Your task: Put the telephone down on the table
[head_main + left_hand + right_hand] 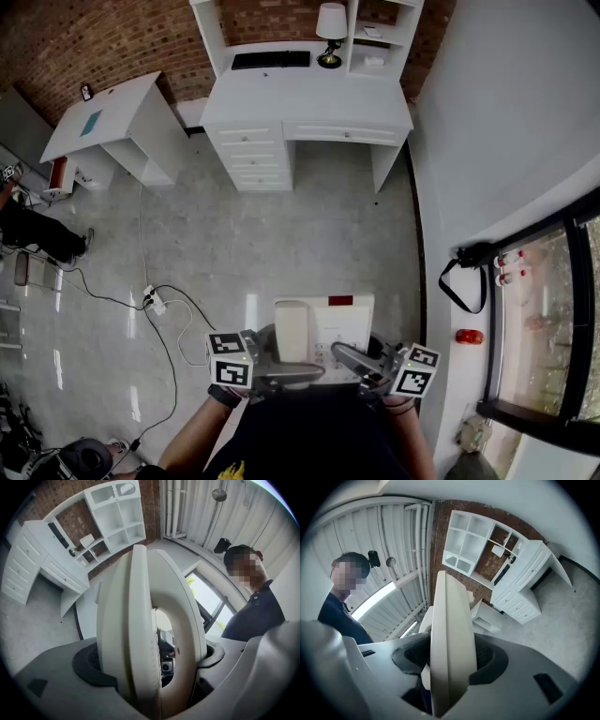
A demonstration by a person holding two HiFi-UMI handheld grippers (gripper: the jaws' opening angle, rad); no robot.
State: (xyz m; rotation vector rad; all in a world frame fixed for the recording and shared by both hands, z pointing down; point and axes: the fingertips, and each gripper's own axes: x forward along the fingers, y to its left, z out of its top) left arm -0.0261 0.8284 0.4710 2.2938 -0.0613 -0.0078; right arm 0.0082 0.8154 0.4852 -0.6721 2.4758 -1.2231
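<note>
A cream desk telephone with its handset on the left side and a red strip at its far edge hangs above the floor, close to my body. My left gripper is shut on the telephone's handset side, which fills the left gripper view between the pads. My right gripper is shut on the telephone's right edge, seen edge-on between the dark pads. The white desk stands some way ahead, against the brick wall.
On the desk lie a black keyboard and a small lamp. A second white table stands to the left. Cables and a power strip lie on the floor at left. A white wall and a glass-fronted case run along the right.
</note>
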